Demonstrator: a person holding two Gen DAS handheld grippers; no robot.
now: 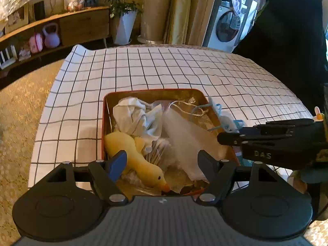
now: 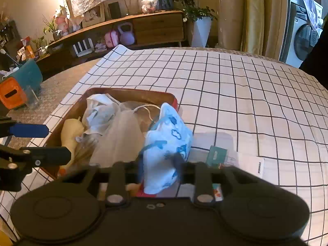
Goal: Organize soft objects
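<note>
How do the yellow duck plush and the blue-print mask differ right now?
The yellow duck plush lies loose inside the tin tray; the blue-print mask is pinched in the right gripper, over the tray's rim. The duck is plain yellow and stuffed; the mask is thin, white with blue clouds. Both are soft.

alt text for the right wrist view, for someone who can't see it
The right gripper pinches a pale blue patterned cloth at the edge of a brown tray already holding a yellow plush duck and white fabrics. The tray sits on a grid-checked tablecloth; the left gripper reaches in, open.
</note>
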